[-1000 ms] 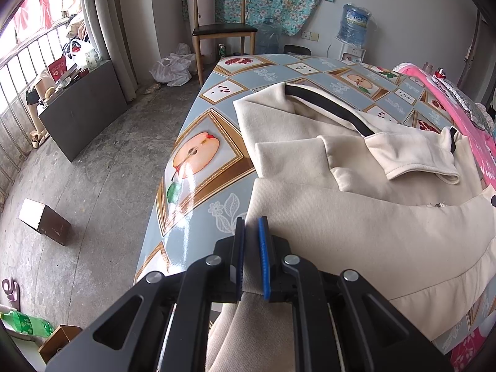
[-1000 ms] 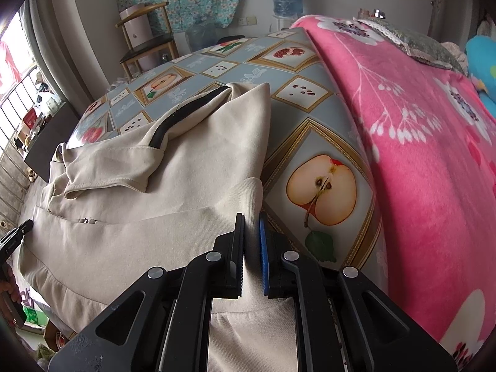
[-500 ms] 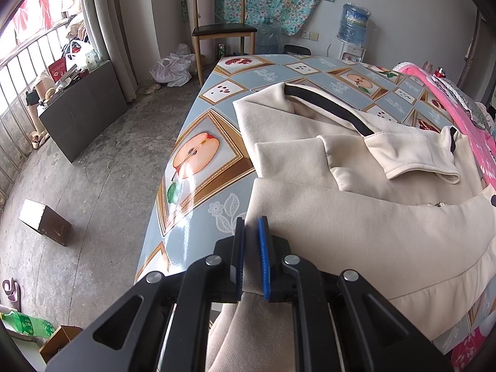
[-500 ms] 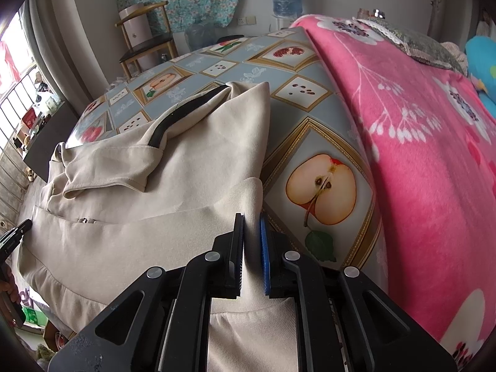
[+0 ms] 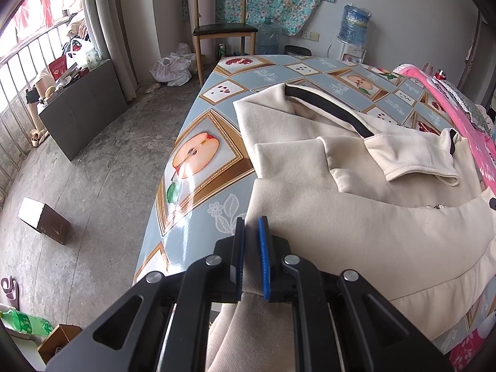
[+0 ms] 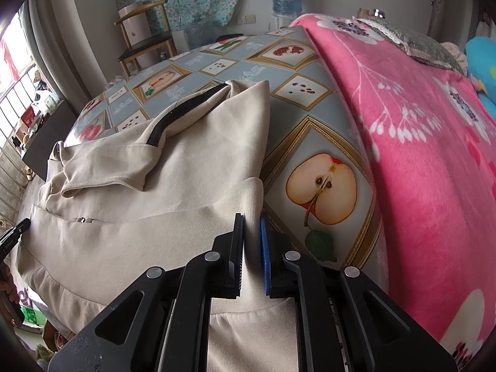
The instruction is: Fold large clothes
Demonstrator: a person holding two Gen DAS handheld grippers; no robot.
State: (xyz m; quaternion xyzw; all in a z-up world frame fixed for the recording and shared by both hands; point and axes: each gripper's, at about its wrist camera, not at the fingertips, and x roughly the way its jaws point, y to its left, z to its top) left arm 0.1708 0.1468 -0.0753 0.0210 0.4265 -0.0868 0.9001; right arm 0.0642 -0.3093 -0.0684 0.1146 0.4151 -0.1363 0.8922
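A large cream jacket (image 5: 356, 229) with a black collar stripe (image 5: 328, 110) lies spread on a table covered by a fruit-print cloth (image 5: 198, 161). Both sleeves are folded across its chest. My left gripper (image 5: 251, 226) is shut on the ribbed hem at the jacket's left corner, near the table's left edge. In the right wrist view the same cream jacket (image 6: 155, 217) fills the left half, and my right gripper (image 6: 251, 223) is shut on the hem's right corner beside a printed apple (image 6: 321, 187). The left gripper's tip (image 6: 12, 235) shows at the far left edge.
A pink flowered blanket (image 6: 418, 155) covers the table's right side. On the concrete floor left of the table lie a small brown box (image 5: 43, 223) and a green bottle (image 5: 24, 322). A wooden chair (image 5: 223, 31) and a water dispenser (image 5: 353, 31) stand by the far wall.
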